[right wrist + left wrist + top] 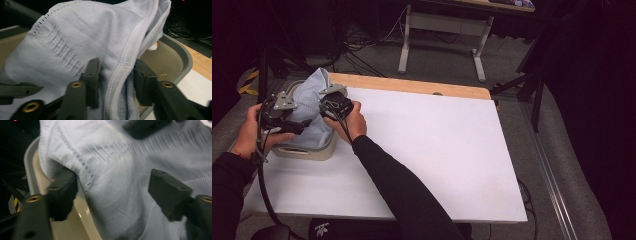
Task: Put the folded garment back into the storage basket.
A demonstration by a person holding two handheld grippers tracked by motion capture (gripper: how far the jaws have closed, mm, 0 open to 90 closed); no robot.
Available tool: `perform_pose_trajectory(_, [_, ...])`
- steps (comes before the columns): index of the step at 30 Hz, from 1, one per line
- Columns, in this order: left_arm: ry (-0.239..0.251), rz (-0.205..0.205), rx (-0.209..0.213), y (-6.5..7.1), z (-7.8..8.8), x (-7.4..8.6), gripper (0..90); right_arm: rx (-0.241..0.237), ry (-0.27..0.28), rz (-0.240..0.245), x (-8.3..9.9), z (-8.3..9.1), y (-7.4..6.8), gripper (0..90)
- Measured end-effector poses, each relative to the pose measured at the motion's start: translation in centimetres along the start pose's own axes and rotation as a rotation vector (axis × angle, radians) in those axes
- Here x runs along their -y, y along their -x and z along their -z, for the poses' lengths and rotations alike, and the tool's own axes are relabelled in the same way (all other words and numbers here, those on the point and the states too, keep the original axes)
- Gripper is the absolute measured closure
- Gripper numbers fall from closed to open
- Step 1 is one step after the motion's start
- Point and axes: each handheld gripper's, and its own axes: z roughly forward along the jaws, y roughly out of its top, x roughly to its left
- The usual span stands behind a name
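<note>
On the white surface (437, 150), a pale blue knit garment (312, 107) spills from a beige tub (307, 151). Left tongs (112, 192) gape around it; right tongs (116, 80) straddle its ribbed hem loosely. Soft, light, floppy: probably best gripped at the hem.

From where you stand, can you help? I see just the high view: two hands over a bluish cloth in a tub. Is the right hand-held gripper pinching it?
Observer: No. The right hand-held gripper has its jaws apart, with the cloth's ribbed hem between them.
Operator: And the left one?
Observer: The left hand-held gripper is wide open, with knit cloth bulging between its jaws.
Operator: Is the cloth plain?
Observer: No, a line of small holes runs across it.
</note>
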Motion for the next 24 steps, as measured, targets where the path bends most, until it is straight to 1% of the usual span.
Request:
perform_pose_trajectory(2, [0.017,0.002,-0.012,-0.2,0.2,0.0,21.8,-0.010,0.008,0.002,0.1,0.3,0.1,51.7])
perform_pose_trajectory(4, [0.041,0.019,-0.008,-0.3,0.5,-0.1,21.3,-0.003,0.019,0.008,0.1,0.6,0.1,48.0])
perform_pose_trajectory(7, [0.072,0.038,-0.012,-0.5,0.9,-0.3,21.4,-0.022,0.043,0.007,0.5,1.3,0.3,42.7])
perform_pose_trajectory(10, [0.100,0.046,-0.016,-0.5,1.1,-0.5,22.9,-0.048,0.082,0.010,1.0,2.6,0.4,42.5])
perform_pose_trajectory(11, [0.108,0.049,-0.015,-0.5,1.1,-0.6,22.9,-0.047,0.092,0.010,1.2,2.9,0.5,42.6])
perform_pose_trajectory(13, [0.124,0.039,-0.017,-0.3,1.2,-0.8,23.1,-0.056,0.110,0.010,1.5,3.7,0.6,42.7])
perform_pose_trajectory(16, [0.142,0.037,-0.017,0.1,1.2,-1.1,24.1,-0.065,0.137,0.008,2.0,5.0,1.0,42.7])
perform_pose_trajectory(20, [0.153,0.043,-0.020,0.0,1.0,-1.4,24.3,-0.058,0.169,0.037,2.8,7.1,1.5,42.7])
perform_pose_trajectory(21, [0.159,0.050,-0.012,-0.1,0.9,-1.5,24.3,-0.055,0.173,0.040,3.0,7.5,1.6,42.7])
perform_pose_trajectory(24, [0.176,0.042,-0.002,-0.1,0.9,-1.7,25.5,-0.050,0.185,0.054,4.0,9.1,2.2,42.9])
